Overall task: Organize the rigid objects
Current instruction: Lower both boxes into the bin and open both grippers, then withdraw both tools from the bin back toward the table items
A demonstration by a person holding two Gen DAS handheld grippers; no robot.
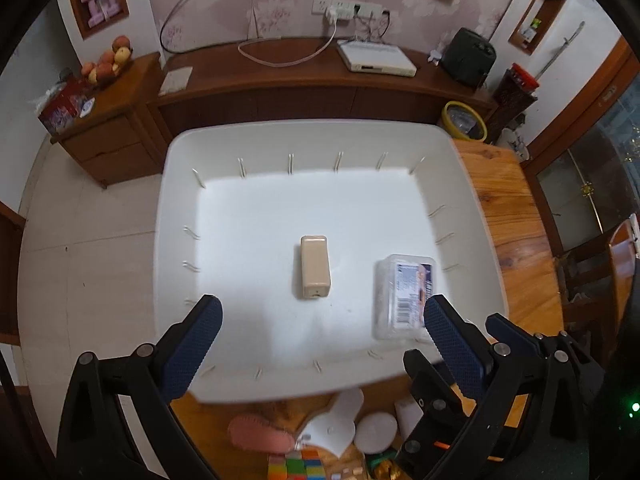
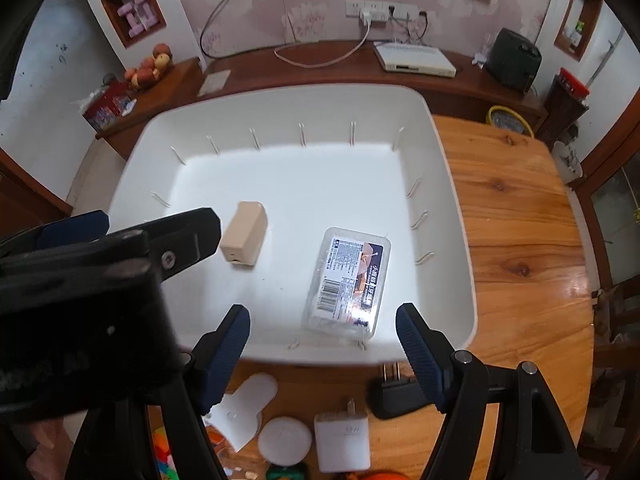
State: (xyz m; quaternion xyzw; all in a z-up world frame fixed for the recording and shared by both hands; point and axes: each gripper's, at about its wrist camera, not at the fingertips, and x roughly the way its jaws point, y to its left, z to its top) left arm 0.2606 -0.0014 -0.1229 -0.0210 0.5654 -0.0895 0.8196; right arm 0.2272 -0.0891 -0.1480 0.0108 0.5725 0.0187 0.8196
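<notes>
Wooden tabletop carries the white bin, my landmark. Inside it lie a beige block at centre and a clear labelled box toward the right wall. My left gripper and right gripper hang over its near rim, both spread and empty. Outside that rim wait a white charger, black plug and round puck: mostly undone, I judge.

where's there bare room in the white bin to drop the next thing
The white bin is bare across its far half, and at near left between the beige box and the left wall. The clear labelled box fills the near right. The table edge in front is crowded with chargers and small items.
</notes>
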